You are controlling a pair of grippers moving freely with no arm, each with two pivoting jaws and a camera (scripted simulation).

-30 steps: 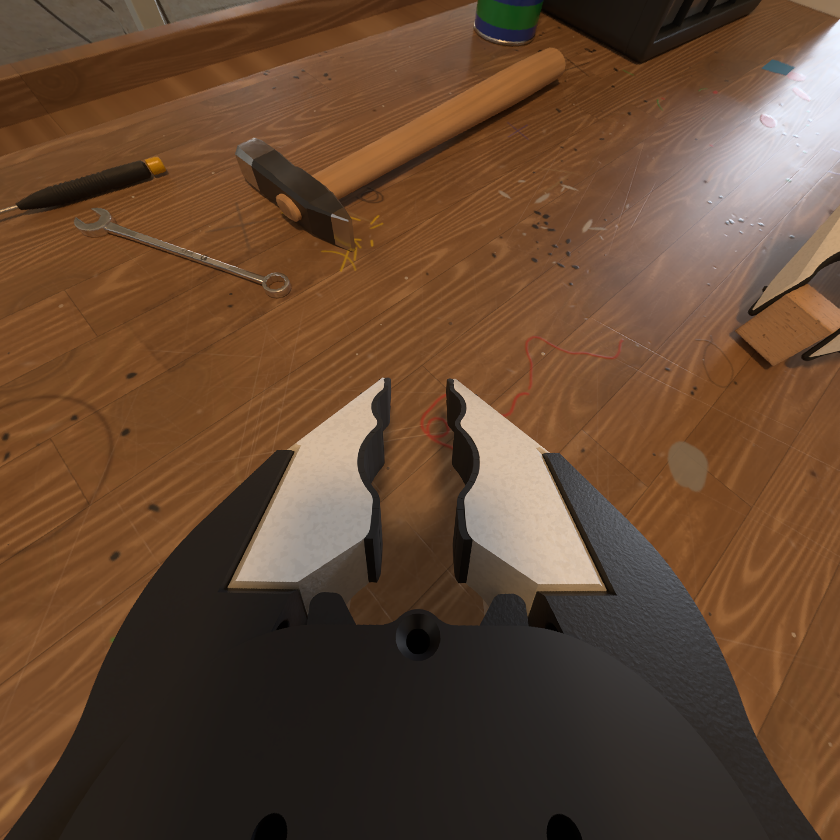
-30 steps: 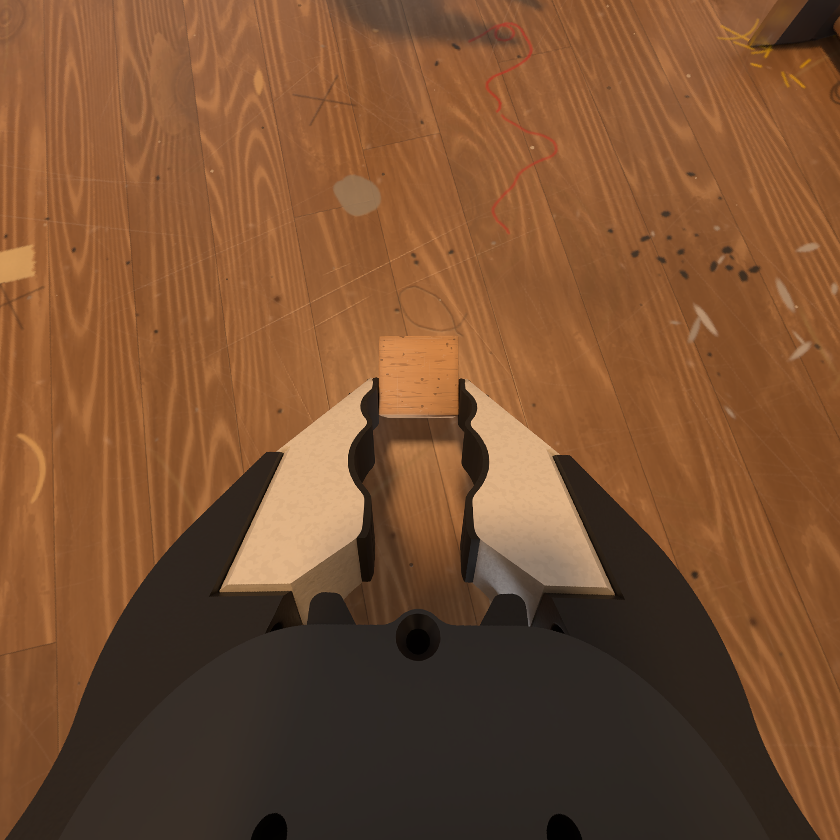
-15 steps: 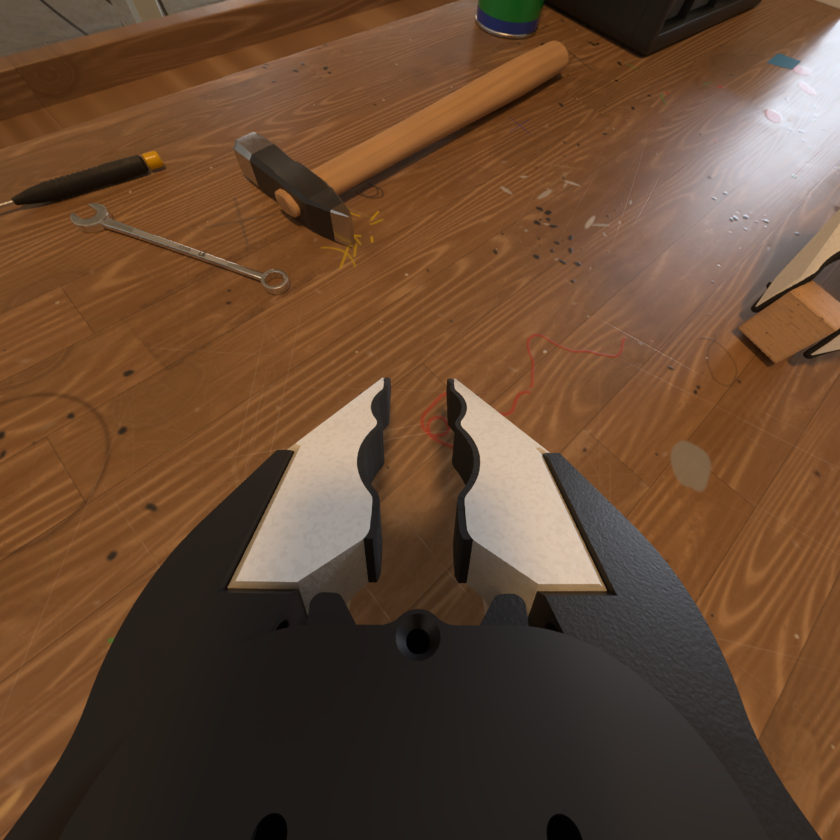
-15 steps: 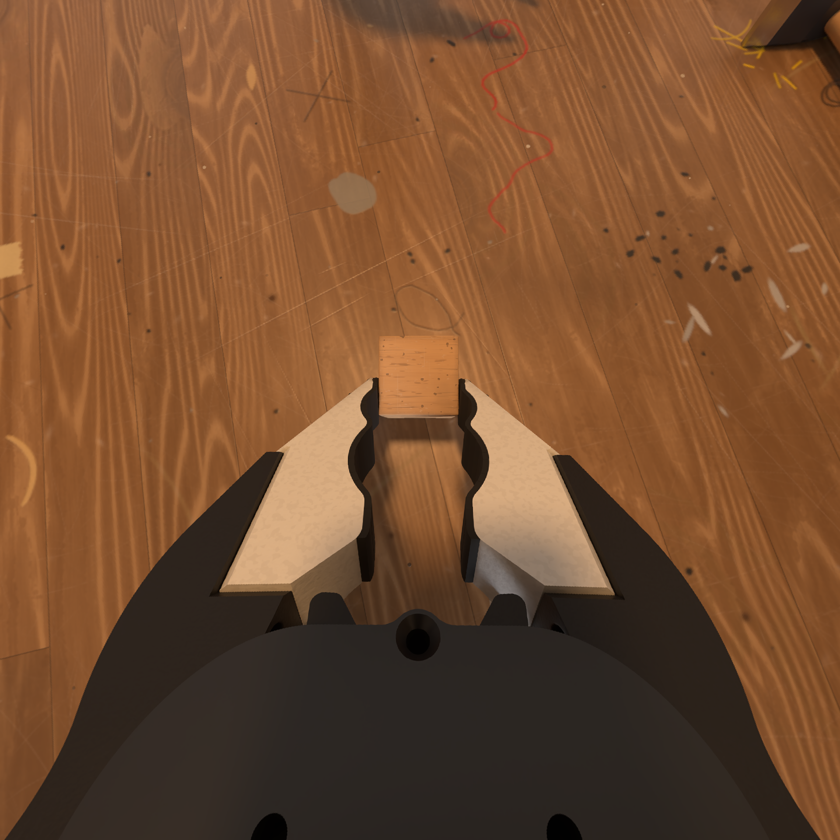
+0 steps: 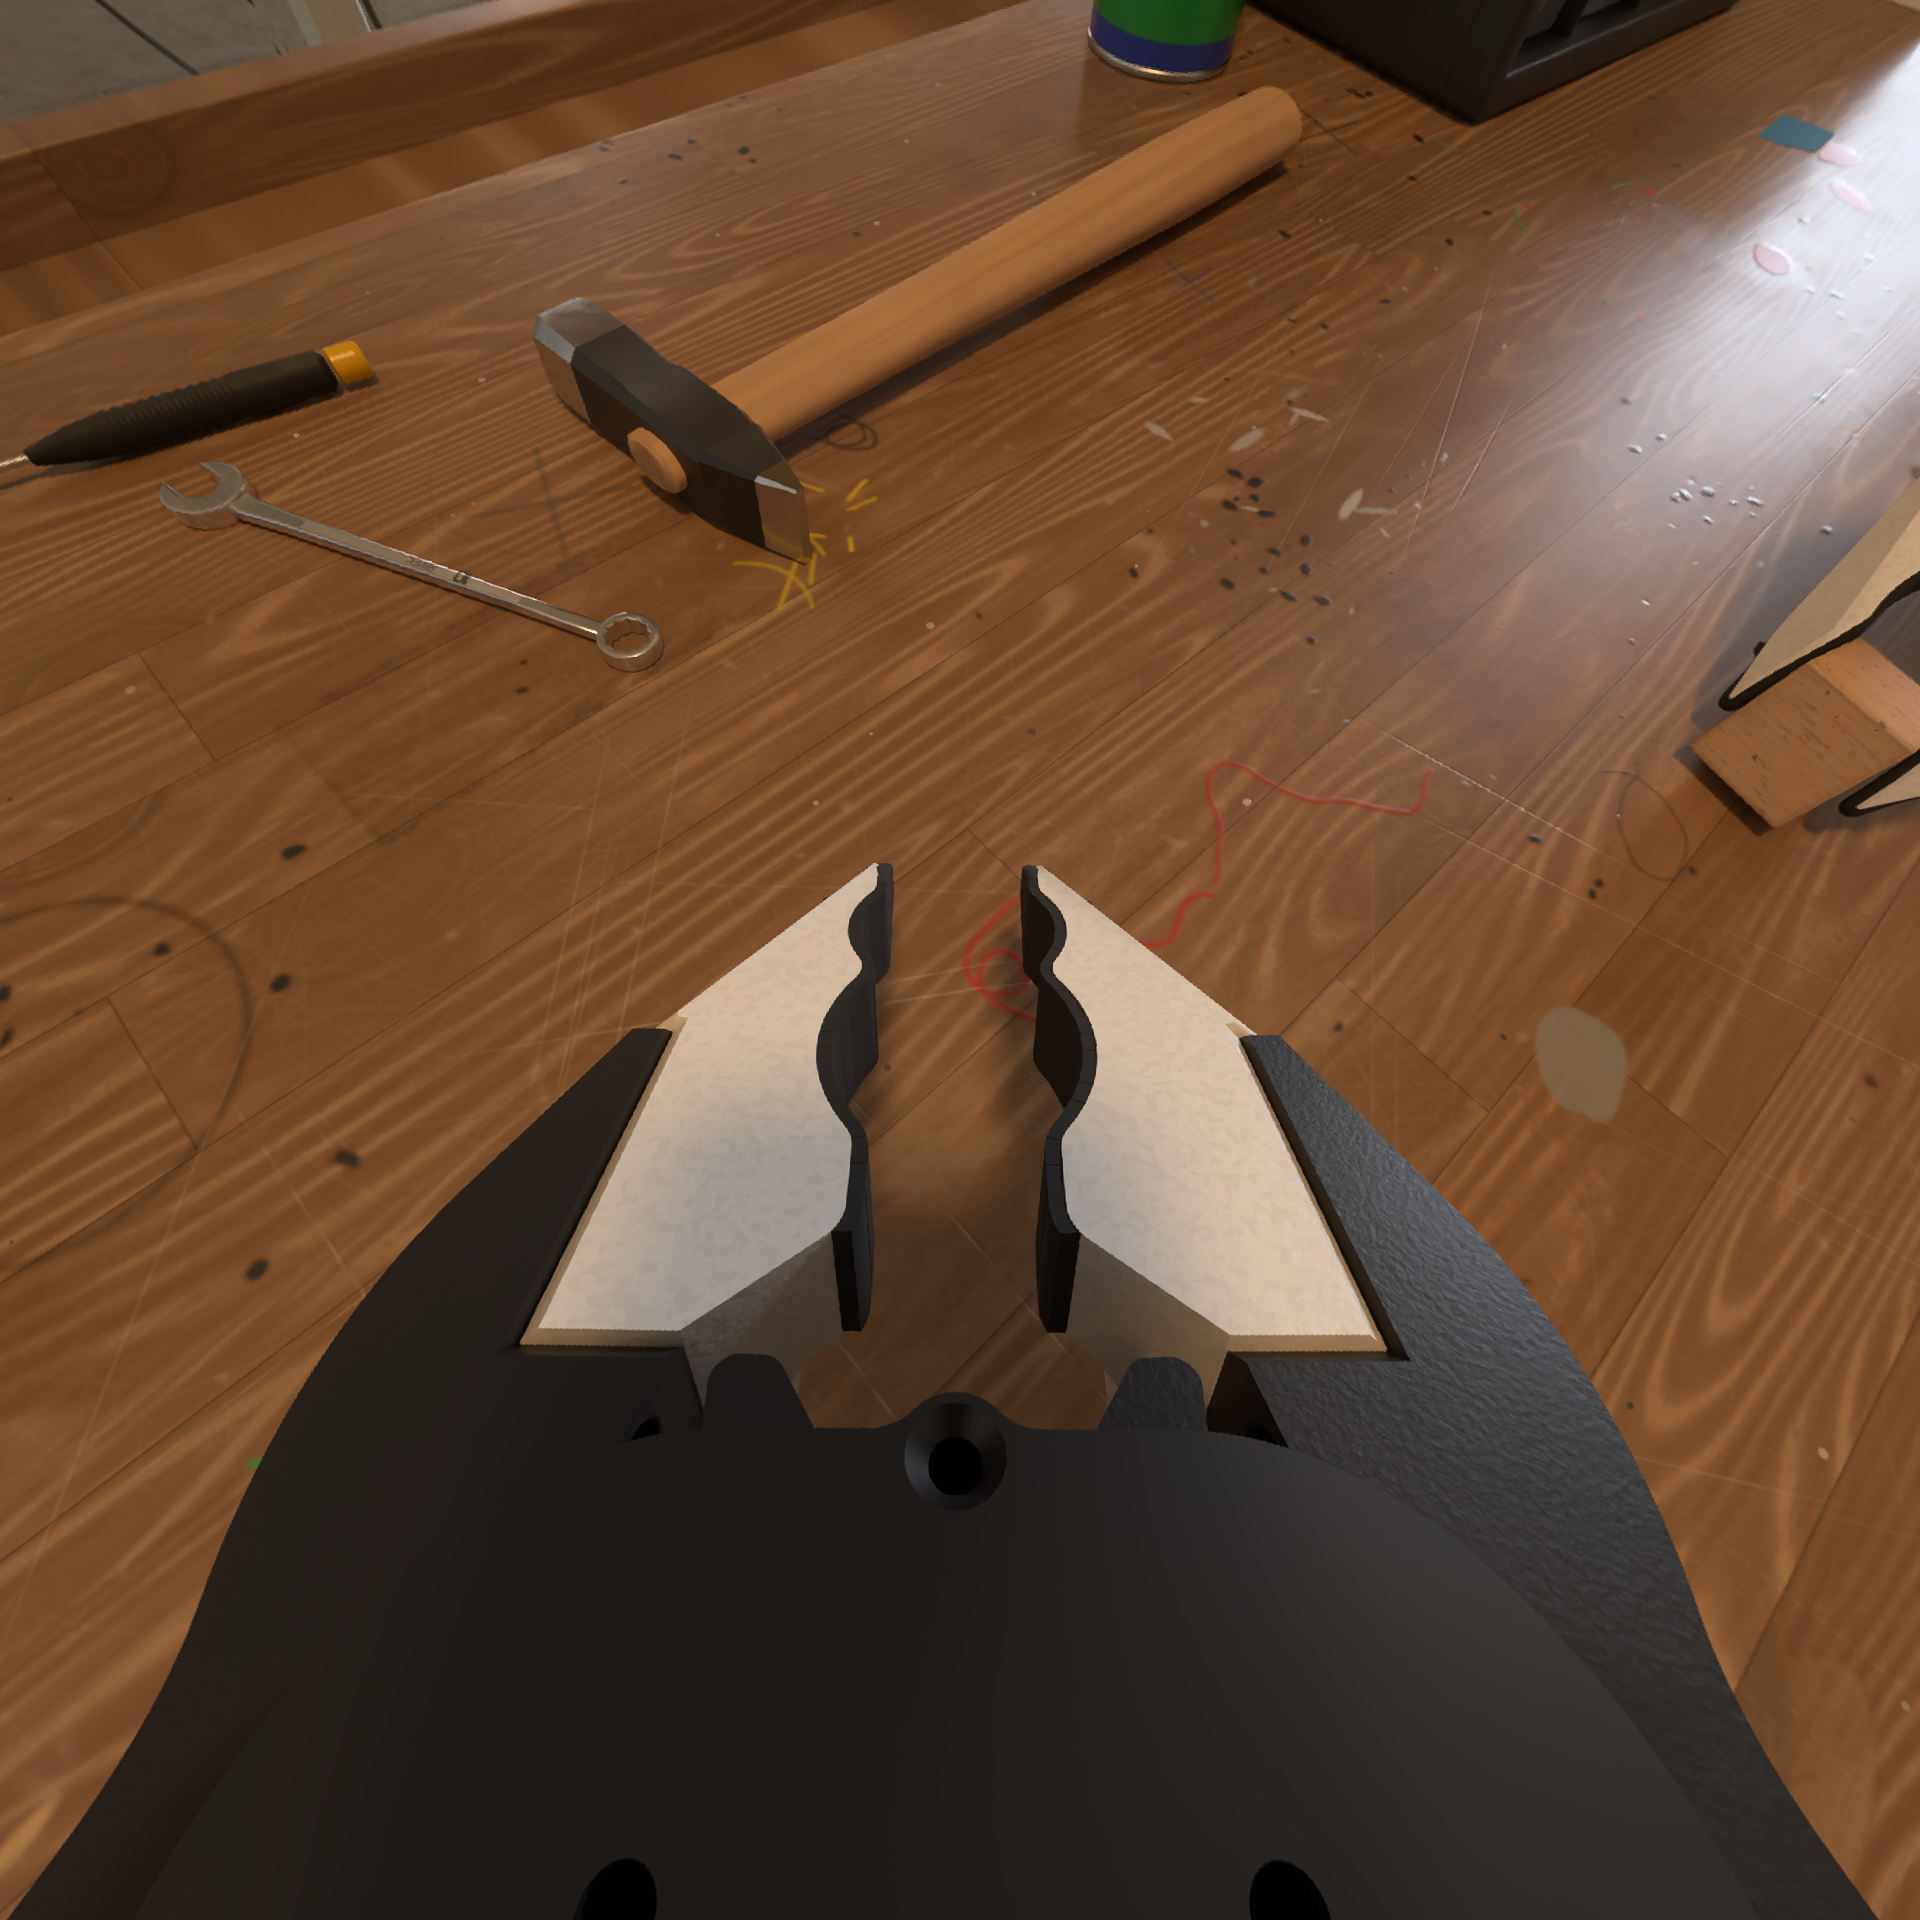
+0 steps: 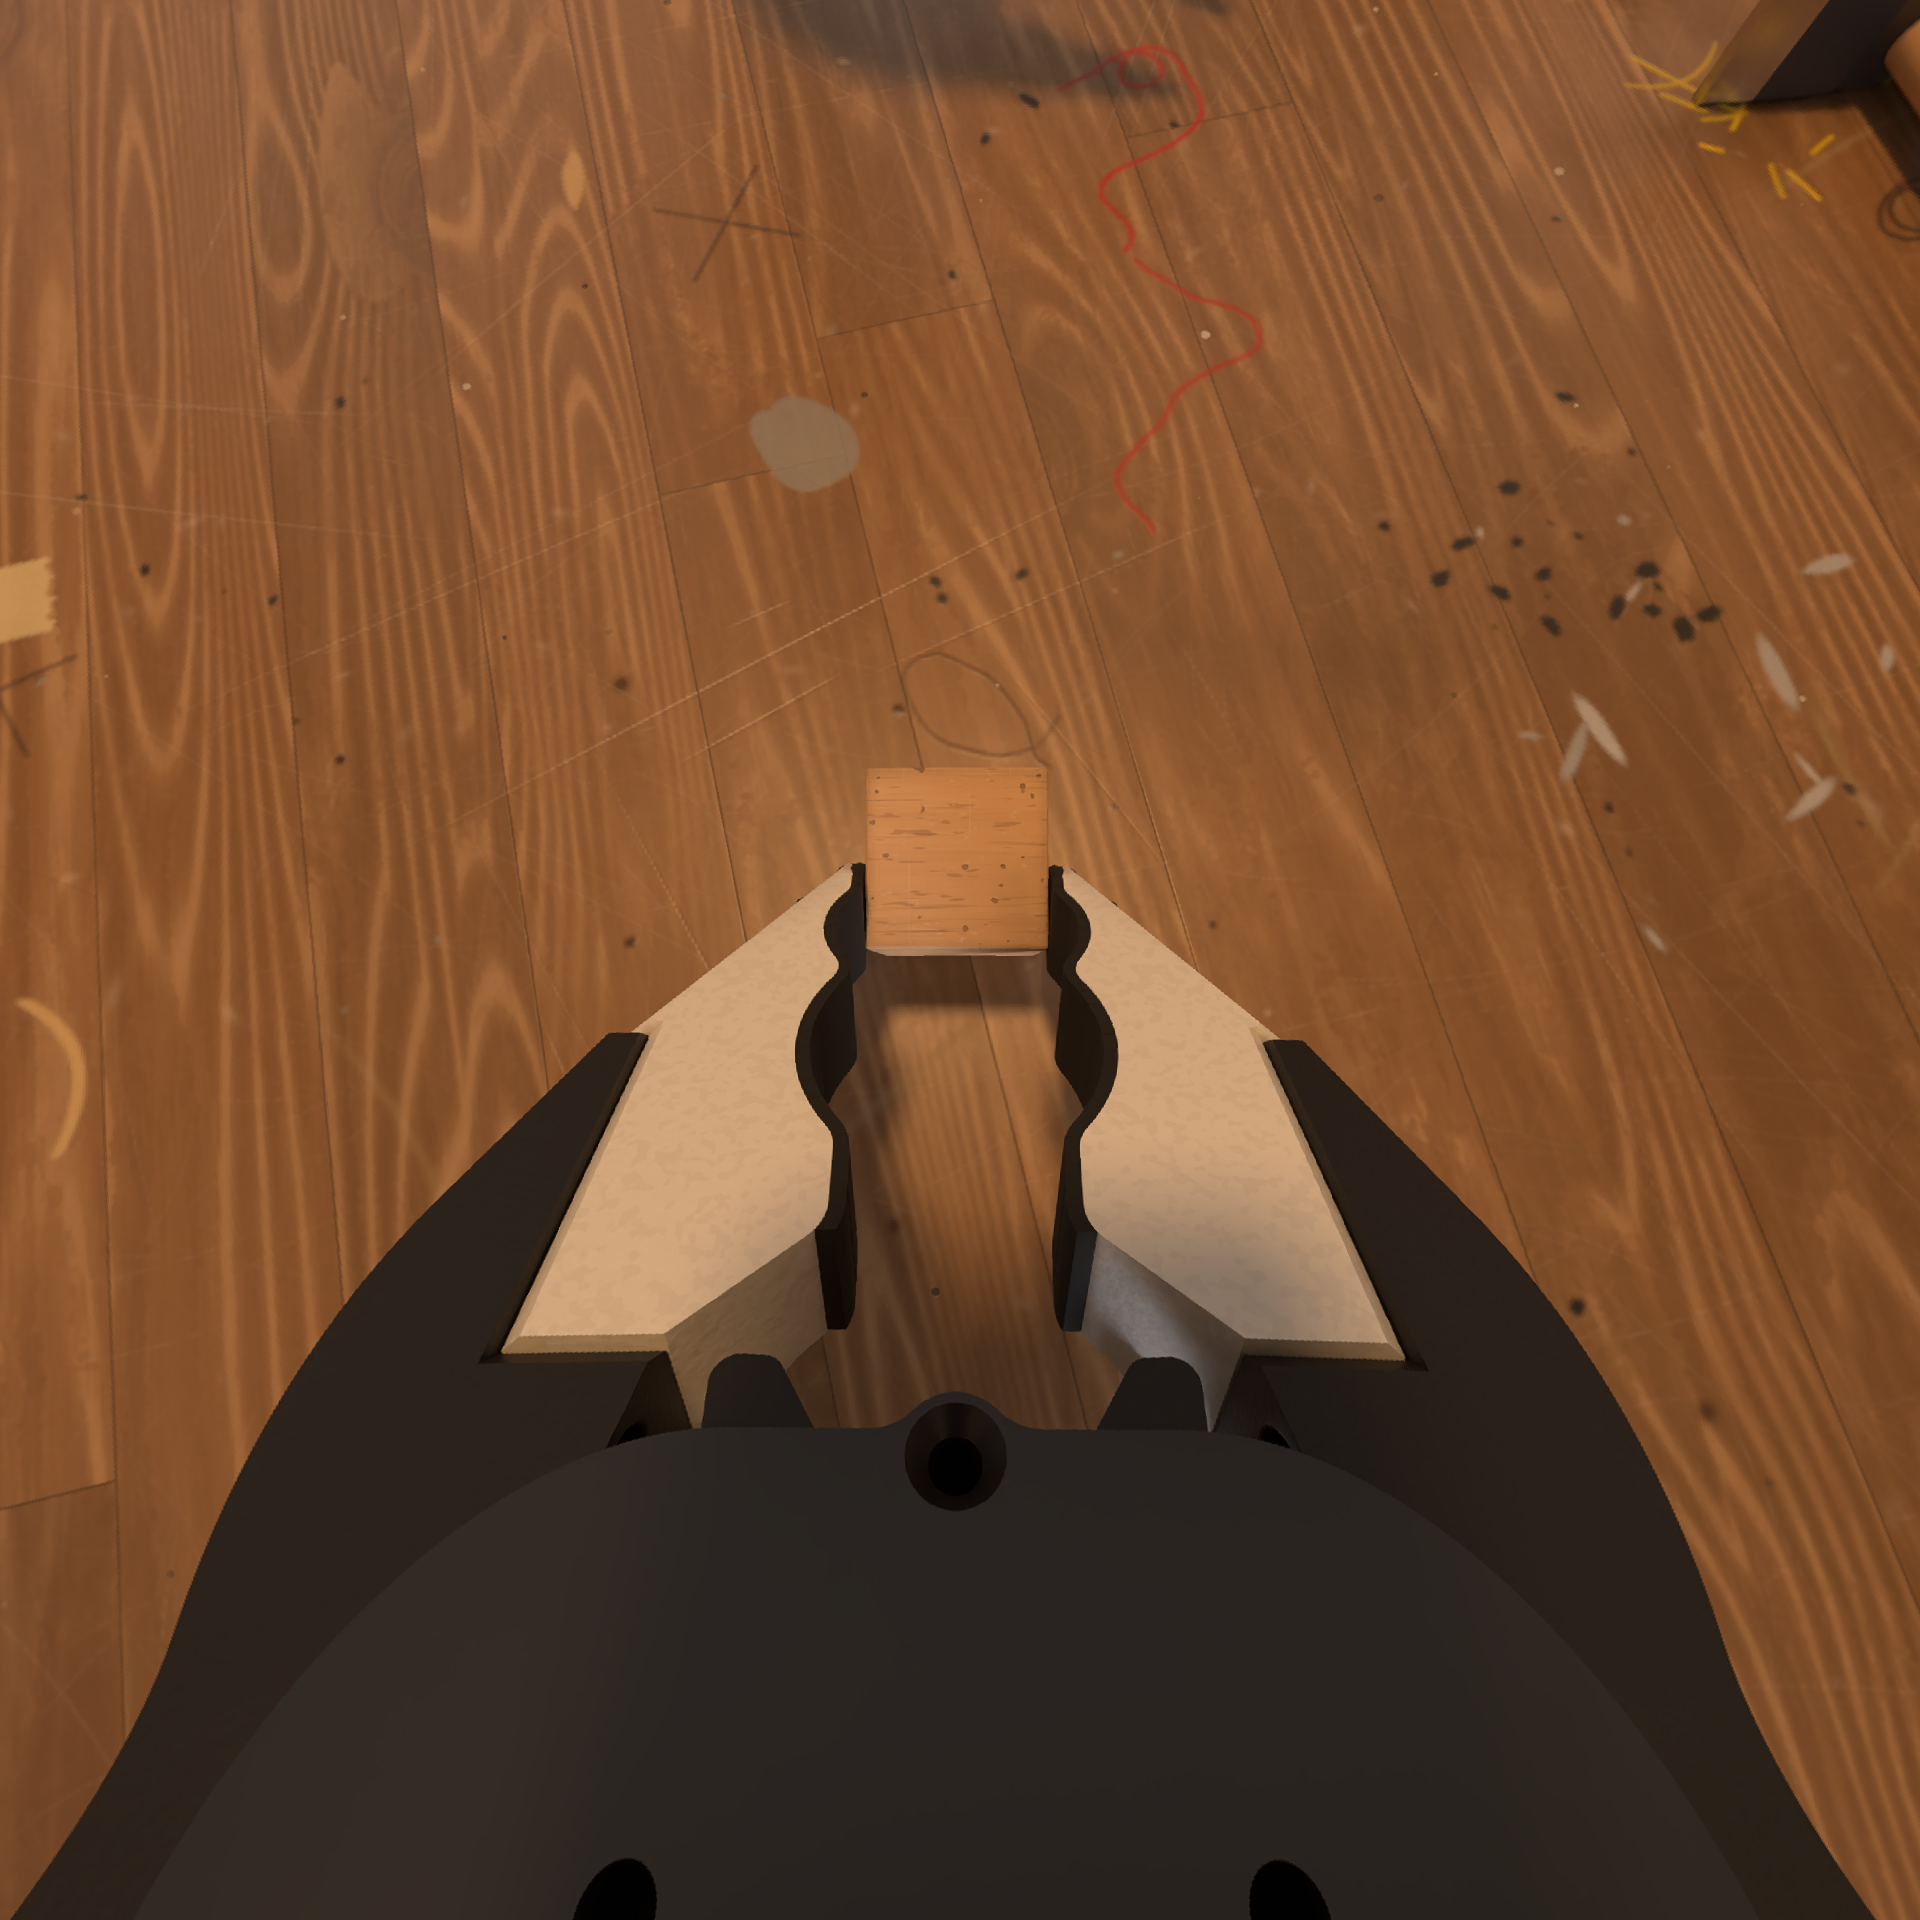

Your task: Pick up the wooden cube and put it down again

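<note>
The wooden cube (image 6: 956, 852) is a small light-brown block held between the tips of my right gripper (image 6: 956, 883), which is shut on it. It sits low over the wooden table top (image 6: 416, 727), with its shadow just under it; I cannot tell if it touches. In the left wrist view the cube (image 5: 1808, 743) shows at the right edge, clamped between the right gripper's fingers (image 5: 1860, 592). My left gripper (image 5: 956, 883) is empty, its jaws a narrow gap apart, hovering over the table well left of the cube.
A hammer (image 5: 883, 312), a wrench (image 5: 416, 561) and a screwdriver (image 5: 187, 405) lie at the far left of the table. A green-and-blue can (image 5: 1158, 36) and a black box (image 5: 1538, 52) stand at the back. A red thread (image 6: 1174, 301) lies ahead of the cube.
Almost nothing. The right gripper stays shut on the cube, and both views drift only slightly over the table.
</note>
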